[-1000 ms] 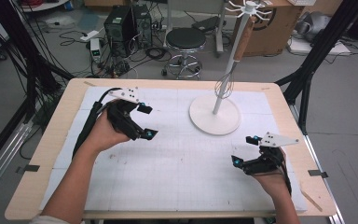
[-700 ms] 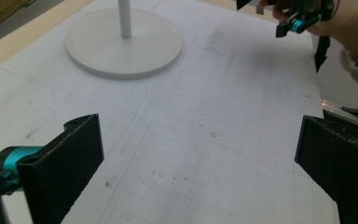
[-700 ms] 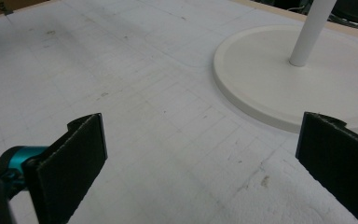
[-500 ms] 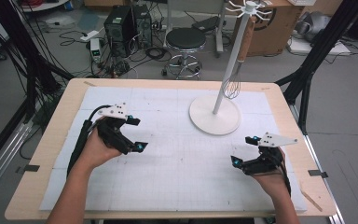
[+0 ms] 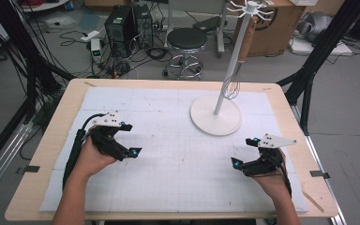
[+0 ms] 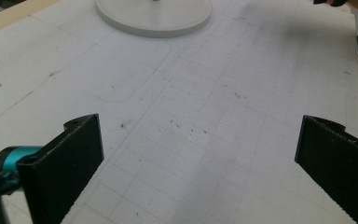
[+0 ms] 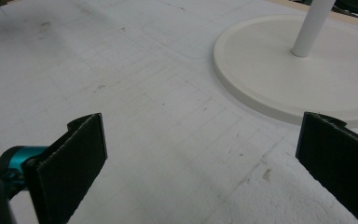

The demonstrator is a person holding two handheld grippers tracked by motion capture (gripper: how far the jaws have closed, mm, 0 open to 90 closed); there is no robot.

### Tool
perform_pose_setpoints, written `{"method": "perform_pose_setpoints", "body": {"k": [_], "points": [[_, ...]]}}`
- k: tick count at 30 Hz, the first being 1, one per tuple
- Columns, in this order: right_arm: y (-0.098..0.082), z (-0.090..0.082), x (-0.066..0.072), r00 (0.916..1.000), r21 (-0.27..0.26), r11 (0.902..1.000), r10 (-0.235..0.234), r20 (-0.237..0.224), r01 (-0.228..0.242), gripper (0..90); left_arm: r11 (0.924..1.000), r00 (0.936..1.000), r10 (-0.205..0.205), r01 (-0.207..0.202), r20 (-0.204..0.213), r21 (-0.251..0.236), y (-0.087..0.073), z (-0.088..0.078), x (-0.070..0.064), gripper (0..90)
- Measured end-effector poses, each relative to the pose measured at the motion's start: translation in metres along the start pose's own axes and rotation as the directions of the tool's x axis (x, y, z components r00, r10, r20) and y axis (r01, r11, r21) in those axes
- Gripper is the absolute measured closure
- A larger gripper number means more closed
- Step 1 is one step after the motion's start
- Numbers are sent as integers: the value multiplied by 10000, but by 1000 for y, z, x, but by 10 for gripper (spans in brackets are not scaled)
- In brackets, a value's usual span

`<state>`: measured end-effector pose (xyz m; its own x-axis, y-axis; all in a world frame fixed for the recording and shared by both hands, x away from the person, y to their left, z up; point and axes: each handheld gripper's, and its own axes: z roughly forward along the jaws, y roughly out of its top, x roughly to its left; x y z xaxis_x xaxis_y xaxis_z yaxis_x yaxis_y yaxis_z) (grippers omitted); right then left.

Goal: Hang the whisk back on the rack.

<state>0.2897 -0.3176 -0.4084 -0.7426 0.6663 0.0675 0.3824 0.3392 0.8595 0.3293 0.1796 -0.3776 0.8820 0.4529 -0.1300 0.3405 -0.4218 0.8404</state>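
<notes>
Hovering wide-open fingers over a white gridded mat

Both sets of fingers (image 6: 60, 163) gape wide, gripping nothing: the left gripper (image 5: 130, 139) sits at the mat's (image 5: 178, 178) left, the right gripper (image 5: 244, 151) at its right. Between and beyond them on the worktop (image 5: 51, 140) stands a white stand (image 5: 215, 115), a whisk (image 5: 234, 79) hanging from it.

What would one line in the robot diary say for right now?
left gripper: open, empty, over white mat | right gripper: open, empty | wire whisk with wooden handle: hanging on white round-based stand
</notes>
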Motion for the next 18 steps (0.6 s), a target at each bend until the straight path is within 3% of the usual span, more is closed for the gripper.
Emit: {"method": "perform_pose_setpoints", "body": {"k": [10,18], "points": [[0,4,1,9999,164,9998,-122,-3,122,4,9999,9999,-60,62,-124,121,-5,2,0,16],[-2,4,3,9999,241,9996,-116,-44,117,4,9998,9998,-180,180,12,96,-9,8,1,16]]}}
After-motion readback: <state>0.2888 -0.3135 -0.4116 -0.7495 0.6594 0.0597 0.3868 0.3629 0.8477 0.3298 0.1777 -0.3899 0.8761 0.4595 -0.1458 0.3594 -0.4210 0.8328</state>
